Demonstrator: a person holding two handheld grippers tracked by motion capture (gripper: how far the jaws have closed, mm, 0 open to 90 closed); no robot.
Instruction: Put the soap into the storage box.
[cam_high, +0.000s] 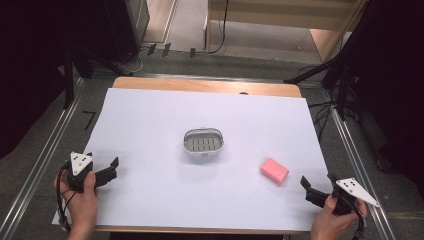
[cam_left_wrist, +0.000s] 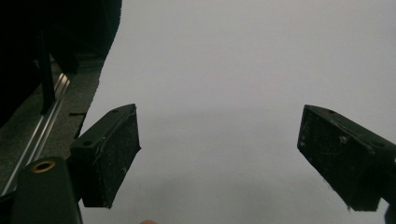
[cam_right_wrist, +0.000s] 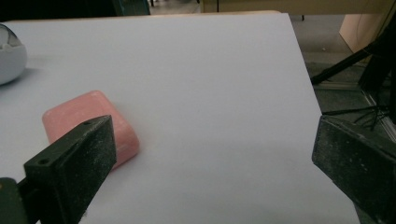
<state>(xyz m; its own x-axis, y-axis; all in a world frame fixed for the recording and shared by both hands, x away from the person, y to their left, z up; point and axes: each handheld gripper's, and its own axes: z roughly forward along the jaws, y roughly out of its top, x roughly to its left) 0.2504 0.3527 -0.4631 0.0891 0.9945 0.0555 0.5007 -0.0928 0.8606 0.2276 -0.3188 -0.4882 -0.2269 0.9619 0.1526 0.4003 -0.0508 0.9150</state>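
Observation:
A pink soap bar (cam_high: 274, 171) lies on the white sheet right of centre, and I see it again low at the left (cam_right_wrist: 88, 122), partly behind my right gripper's left jaw. A white oval soap dish (cam_high: 203, 142) with a grey slatted insert sits mid-table; its edge (cam_right_wrist: 10, 53) peeks in at the far left. My right gripper (cam_high: 317, 183) rests open at the front right corner, a short way from the soap, with nothing between its jaws. Held at the front left, my left gripper (cam_high: 102, 163) is open over bare sheet (cam_left_wrist: 224, 93).
The white sheet (cam_high: 150, 190) covers most of the wooden table (cam_high: 205, 86). Metal rails (cam_high: 47, 150) run along both sides. Black stand legs (cam_high: 320, 70) and cables lie on the floor beyond the far right corner.

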